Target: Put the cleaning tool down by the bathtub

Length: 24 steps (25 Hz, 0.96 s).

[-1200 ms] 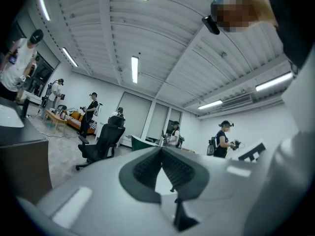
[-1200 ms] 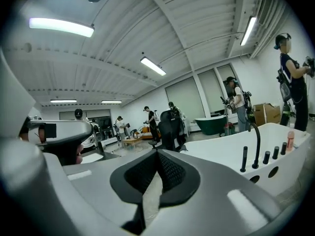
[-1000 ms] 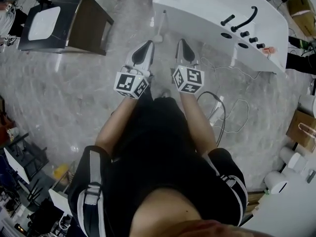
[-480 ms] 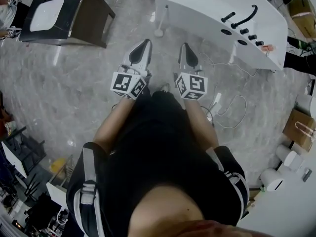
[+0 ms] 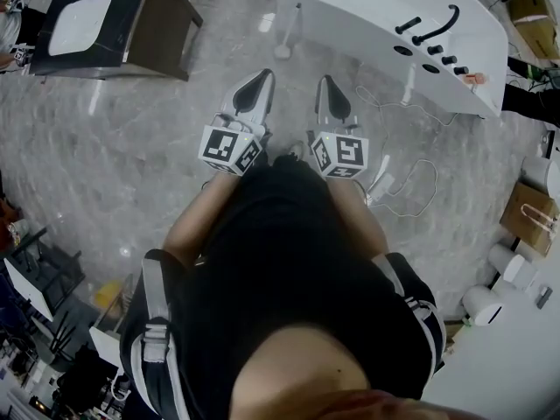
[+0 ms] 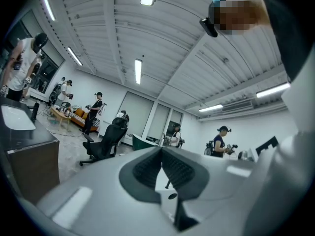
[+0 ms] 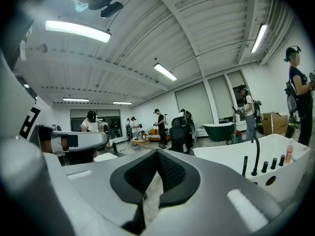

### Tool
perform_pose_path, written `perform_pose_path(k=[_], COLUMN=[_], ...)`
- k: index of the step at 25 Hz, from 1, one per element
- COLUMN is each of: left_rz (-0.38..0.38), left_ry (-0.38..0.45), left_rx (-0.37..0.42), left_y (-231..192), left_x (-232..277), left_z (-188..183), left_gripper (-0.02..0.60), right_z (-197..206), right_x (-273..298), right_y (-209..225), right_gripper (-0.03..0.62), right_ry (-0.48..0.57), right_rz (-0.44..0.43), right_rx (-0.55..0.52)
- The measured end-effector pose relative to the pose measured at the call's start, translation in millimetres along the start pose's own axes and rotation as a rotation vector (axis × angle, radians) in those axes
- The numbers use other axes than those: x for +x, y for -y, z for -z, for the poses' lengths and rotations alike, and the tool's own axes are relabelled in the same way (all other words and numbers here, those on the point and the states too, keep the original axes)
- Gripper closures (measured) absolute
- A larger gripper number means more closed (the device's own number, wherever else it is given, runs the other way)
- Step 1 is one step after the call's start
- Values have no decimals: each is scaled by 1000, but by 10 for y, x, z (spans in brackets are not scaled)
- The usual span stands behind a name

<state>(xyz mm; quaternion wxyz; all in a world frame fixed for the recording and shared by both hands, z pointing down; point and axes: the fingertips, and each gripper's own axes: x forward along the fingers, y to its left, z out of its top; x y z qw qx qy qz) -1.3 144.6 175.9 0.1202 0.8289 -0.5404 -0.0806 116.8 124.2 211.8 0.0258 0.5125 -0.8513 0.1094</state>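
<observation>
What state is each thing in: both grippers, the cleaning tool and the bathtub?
Left gripper: shut, empty.
Right gripper: shut, empty.
Cleaning tool: on the floor beside the bathtub, handle up, in neither gripper.
Bathtub: standing on the floor, clear of both grippers.

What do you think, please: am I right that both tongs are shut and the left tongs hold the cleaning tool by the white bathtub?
Not quite: the left tongs are shut on nothing, as the left gripper view shows. The cleaning tool stands by the white bathtub, apart from them. The right tongs are shut too.
</observation>
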Motion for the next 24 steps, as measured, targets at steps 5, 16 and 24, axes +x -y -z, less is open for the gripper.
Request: perform_pose_path(k=[5, 16, 24], left_rz=[21, 47, 50], left_ry=[1, -5, -9], left_rx=[3, 7, 3], left_y=[-72, -125, -213], left_x=[0, 54, 76], left_z=[-10, -3, -16], left_gripper=[572, 572, 572], right_z=[-16, -47, -73], right_x=[25, 92, 219], right_y=[-105, -159, -205], right_gripper=[595, 595, 595], right_ry=[-3, 7, 13], right_rz=[-5, 4, -4], right_rx=[-7, -14, -6])
